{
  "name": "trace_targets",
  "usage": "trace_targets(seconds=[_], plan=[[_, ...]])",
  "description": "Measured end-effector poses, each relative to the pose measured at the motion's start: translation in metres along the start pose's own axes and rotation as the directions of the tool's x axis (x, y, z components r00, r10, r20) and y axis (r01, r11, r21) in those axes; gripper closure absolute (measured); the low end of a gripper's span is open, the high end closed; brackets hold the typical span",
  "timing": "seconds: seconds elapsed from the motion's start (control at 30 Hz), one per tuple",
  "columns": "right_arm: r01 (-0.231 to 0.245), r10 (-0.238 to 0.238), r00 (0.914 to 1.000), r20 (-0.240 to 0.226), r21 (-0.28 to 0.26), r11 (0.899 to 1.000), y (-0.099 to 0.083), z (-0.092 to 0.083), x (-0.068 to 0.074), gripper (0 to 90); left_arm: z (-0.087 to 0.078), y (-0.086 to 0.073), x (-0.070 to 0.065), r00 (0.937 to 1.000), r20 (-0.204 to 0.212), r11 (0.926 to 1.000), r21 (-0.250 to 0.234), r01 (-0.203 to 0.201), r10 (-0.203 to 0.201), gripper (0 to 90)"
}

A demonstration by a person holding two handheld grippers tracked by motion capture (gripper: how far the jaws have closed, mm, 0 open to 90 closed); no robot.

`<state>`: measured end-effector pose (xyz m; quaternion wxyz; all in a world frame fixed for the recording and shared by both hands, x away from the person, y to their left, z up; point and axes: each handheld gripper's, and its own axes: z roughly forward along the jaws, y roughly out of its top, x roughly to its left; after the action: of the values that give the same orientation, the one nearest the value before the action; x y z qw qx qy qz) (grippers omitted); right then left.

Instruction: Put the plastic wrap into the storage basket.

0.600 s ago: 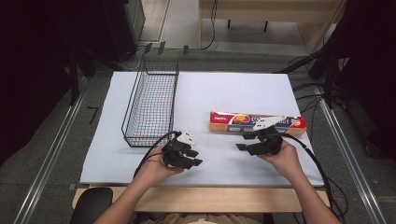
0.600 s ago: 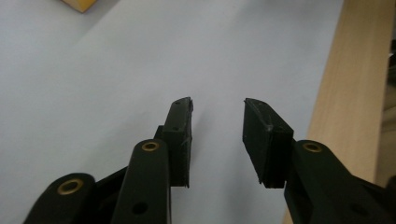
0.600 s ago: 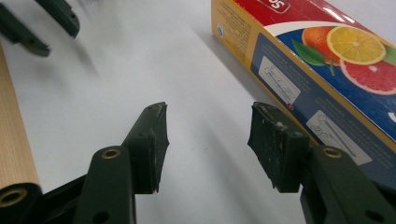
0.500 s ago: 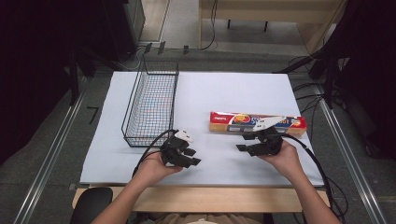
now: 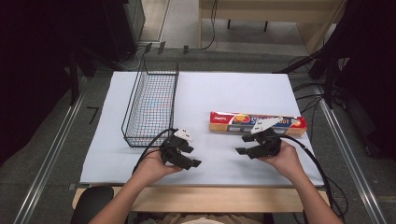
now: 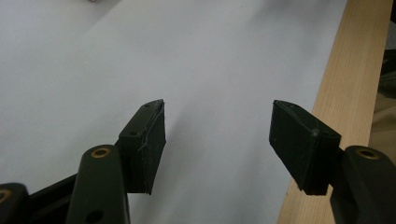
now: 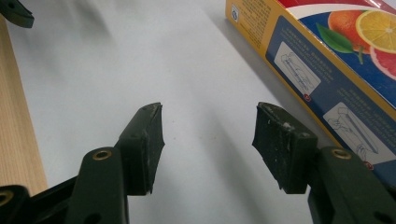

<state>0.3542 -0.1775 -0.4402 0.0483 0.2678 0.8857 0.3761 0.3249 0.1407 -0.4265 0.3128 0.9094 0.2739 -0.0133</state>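
A long box (image 5: pixel 257 123) printed with citrus fruit lies flat on the white table cover, right of centre. In the right gripper view the box (image 7: pixel 327 60) runs along the upper right, just beyond the right-hand jaw. My right gripper (image 5: pixel 243 144) is open and rests just in front of the box, pointing left; nothing sits between its jaws (image 7: pixel 208 140). A black wire basket (image 5: pixel 152 105) stands empty at the left. My left gripper (image 5: pixel 192 156) is open by the basket's near right corner, pointing right, with bare cover between its jaws (image 6: pixel 217 140).
The white cover (image 5: pixel 224 88) spreads over most of the table, with a wooden front edge (image 6: pixel 355 70) close to the left gripper. Cables trail from both grippers. Metal rails (image 5: pixel 51 154) run along the floor on both sides. A black stool (image 5: pixel 91 198) stands at the bottom left.
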Motion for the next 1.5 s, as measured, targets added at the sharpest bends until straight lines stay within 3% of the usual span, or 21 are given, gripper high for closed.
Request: trace_targets(seconds=[0.2, 0.33, 0.67, 1.03, 1.5], plan=[[0.011, -0.011, 0.9999, -0.008, 0.003, 1.000, -0.001, 0.000, 0.000, 43.5, -0.002, 0.003, 0.001, 1.0000, 0.001, 1.0000, 0.006, -0.003, 0.003, 37.2], [0.014, -0.014, 0.9999, -0.009, 0.016, 1.000, -0.002, -0.001, -0.001, 43.5, -0.005, 0.006, 0.000, 0.9996, -0.009, 0.9996, 0.008, 0.028, -0.028, 38.0], [0.013, -0.013, 0.9996, -0.026, 0.000, 1.000, 0.000, -0.001, -0.005, 43.5, -0.007, -0.002, 0.001, 0.9996, -0.024, 0.9997, 0.018, 0.014, -0.013, 37.7], [0.035, -0.034, 0.9993, -0.016, 0.022, 0.999, -0.001, -0.002, 0.000, 42.2, -0.012, -0.006, 0.003, 0.9996, -0.016, 0.9997, 0.006, 0.024, -0.024, 36.8], [0.062, -0.063, 0.9979, 0.017, 0.036, 0.997, 0.000, -0.013, -0.007, 41.9, -0.011, -0.004, 0.005, 0.9998, -0.010, 0.9999, 0.001, 0.016, -0.016, 35.3]])
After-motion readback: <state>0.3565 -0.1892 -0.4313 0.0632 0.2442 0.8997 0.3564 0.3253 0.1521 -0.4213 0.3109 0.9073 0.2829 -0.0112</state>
